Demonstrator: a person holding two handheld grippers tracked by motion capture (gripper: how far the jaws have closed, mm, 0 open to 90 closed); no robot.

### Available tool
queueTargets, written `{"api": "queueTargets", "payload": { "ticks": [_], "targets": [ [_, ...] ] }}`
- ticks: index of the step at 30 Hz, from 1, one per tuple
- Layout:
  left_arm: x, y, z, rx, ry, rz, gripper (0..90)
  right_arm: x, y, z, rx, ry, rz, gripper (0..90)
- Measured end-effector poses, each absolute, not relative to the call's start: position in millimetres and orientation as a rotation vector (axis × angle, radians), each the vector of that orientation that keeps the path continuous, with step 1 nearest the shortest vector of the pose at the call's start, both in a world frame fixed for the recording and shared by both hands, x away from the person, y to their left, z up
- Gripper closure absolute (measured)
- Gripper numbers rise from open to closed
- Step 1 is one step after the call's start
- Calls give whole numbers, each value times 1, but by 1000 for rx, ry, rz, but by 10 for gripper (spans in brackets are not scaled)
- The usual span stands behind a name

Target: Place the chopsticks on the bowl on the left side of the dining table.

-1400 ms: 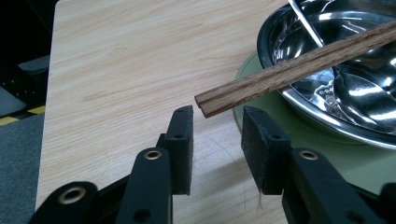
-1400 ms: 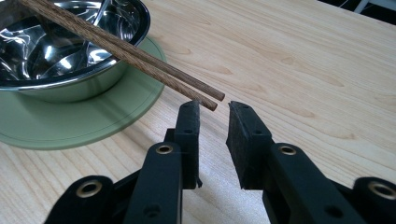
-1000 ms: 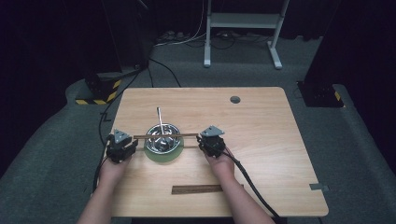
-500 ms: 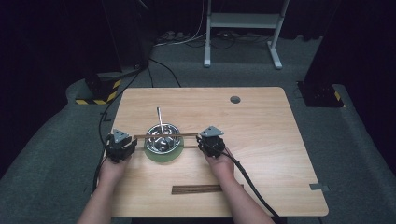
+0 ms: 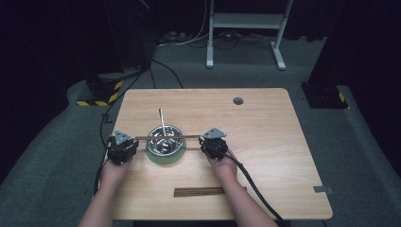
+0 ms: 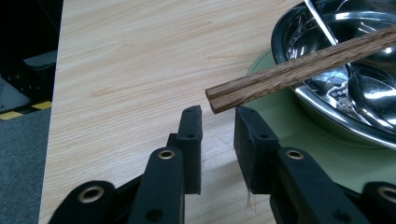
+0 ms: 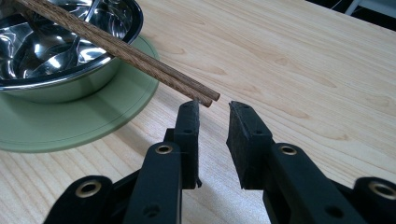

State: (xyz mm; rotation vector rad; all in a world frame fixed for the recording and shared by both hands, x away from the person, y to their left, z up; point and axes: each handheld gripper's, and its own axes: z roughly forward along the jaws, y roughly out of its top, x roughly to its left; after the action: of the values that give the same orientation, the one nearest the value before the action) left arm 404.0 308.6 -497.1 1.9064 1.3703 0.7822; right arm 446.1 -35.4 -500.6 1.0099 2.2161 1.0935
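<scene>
a pair of wooden chopsticks [image 5: 168, 137] lies flat across the top of a shiny metal bowl [image 5: 165, 142]. the bowl sits on a round green mat [image 5: 165, 157] on the wooden table [image 5: 265, 142], and a metal spoon [image 5: 162, 120] leans in it.

the left gripper [image 6: 217, 116] has just been closing. its jaws are a little apart, and the chopstick end hangs just past their tips, not squeezed. the right gripper [image 7: 213, 111] has a small gap too, and the other end pokes just in front of its tips, not pinched.

another brown stick [image 5: 198, 191] lies near the front edge. the right half of the table has lots of room.
</scene>
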Motion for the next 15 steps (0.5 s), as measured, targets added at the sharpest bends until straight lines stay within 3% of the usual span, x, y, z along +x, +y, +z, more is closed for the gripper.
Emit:
{"api": "queueTargets", "payload": {
  "ticks": [15],
  "targets": [
    [404,306,-498,1912,1354,779,730,446,-37,-501,1004,2213,1087,730]
  ]
}}
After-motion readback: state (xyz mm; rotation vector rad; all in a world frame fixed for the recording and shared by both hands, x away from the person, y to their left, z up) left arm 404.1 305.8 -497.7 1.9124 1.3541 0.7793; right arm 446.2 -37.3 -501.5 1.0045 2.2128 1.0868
